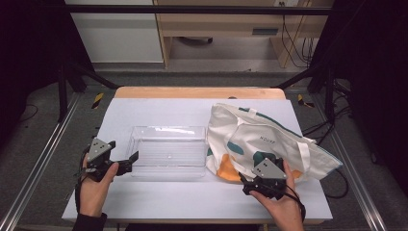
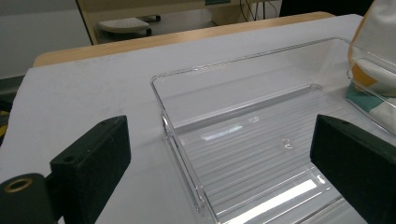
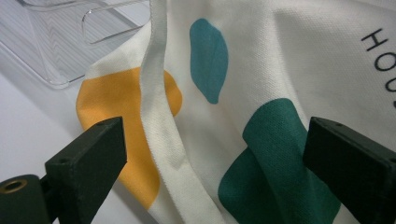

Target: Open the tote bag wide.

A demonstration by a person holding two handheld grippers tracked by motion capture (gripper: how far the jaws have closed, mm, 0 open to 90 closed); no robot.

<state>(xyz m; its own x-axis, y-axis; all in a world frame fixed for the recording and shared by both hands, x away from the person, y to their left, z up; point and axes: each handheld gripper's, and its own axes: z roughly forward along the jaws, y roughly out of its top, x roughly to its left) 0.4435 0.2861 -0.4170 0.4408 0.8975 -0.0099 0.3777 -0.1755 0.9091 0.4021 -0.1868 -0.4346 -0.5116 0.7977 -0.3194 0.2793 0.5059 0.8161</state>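
Little of the work could be judged as done: nothing had been grasped and the clear plastic bin (image 1: 166, 152) lay empty at the centre of the high view. At lower left, the left hand-held gripper (image 1: 129, 163) was held with jaws wide apart at the bin's left end wall, which stood between them ungripped in the left gripper view (image 2: 180, 140). To the right, the canvas tote bag (image 1: 269, 142) lay flat on the tabletop (image 1: 159, 110), touching the bin's right end. It was seen as cream cloth with teal, dark green and orange patches. At lower right, the right hand-held gripper (image 1: 248, 185) was spread open over the bag's strap (image 3: 161, 116), nothing pinched. Grasping remained.
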